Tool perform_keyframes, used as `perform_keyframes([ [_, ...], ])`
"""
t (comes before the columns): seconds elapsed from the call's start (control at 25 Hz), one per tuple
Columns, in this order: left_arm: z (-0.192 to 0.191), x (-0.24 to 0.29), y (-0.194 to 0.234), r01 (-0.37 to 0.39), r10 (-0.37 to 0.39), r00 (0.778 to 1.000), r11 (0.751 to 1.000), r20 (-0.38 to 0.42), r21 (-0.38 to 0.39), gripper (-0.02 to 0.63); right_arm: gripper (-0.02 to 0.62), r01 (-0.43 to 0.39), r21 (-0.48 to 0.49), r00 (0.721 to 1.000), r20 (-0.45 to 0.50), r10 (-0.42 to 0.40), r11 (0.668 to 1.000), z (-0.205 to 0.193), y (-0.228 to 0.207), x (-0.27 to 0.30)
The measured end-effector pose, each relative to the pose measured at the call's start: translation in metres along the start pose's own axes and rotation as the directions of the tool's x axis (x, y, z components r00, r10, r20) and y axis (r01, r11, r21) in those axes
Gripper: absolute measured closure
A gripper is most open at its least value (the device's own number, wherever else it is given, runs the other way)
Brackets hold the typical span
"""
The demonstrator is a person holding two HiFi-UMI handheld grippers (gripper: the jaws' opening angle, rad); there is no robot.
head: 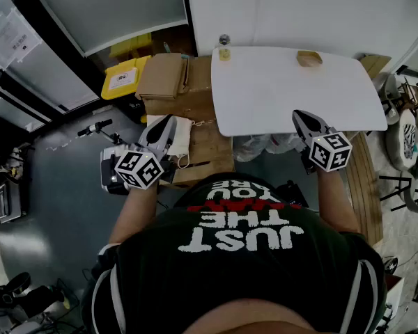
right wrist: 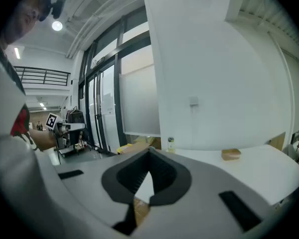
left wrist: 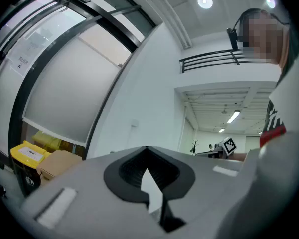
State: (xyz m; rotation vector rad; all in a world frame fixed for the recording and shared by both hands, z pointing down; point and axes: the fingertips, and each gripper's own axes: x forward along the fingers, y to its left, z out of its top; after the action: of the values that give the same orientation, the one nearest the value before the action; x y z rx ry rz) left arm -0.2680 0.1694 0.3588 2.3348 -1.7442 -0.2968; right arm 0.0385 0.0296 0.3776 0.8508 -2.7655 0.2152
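Left gripper (head: pixel 166 120) and right gripper (head: pixel 298 114), both pressed together and empty, point toward the desk (head: pixel 285 96); a bottle (head: pixel 224 51) stands upright there.

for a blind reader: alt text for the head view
From above, a person holds two shut grippers: left gripper over boxes, right gripper at the near edge of a white table. A bottle and a brown block sit at its far edge.

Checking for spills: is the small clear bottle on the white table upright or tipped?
Upright: the small clear bottle stands on its base, cap uppermost, at the white table edge.
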Motion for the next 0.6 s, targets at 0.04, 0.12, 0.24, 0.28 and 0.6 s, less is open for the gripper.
perform_keyframes([
  [0.04,0.000,0.001,-0.001,0.002,-0.002,1.000,1.000,-0.002,0.001,0.609,0.591,0.001,0.001,1.000,0.001,-0.001,1.000,0.000,-0.001,-0.001],
  [0.12,-0.002,0.005,-0.005,0.005,-0.005,1.000,1.000,-0.005,0.002,0.609,0.591,0.002,0.001,1.000,0.002,-0.002,1.000,0.000,-0.003,-0.003],
  [0.24,-0.004,0.011,-0.014,0.006,-0.006,1.000,1.000,-0.008,0.000,0.609,0.589,0.004,-0.001,1.000,-0.002,-0.004,1.000,-0.002,-0.011,-0.008],
  [0.28,-0.006,0.014,-0.018,0.007,-0.007,1.000,1.000,-0.010,0.000,0.609,0.591,0.011,-0.004,1.000,-0.003,-0.011,1.000,-0.002,-0.015,-0.010],
  [0.6,-0.015,0.041,-0.050,-0.005,0.005,1.000,1.000,-0.024,0.001,0.609,0.589,0.052,0.023,0.999,0.011,-0.053,0.998,-0.002,-0.059,-0.030],
])
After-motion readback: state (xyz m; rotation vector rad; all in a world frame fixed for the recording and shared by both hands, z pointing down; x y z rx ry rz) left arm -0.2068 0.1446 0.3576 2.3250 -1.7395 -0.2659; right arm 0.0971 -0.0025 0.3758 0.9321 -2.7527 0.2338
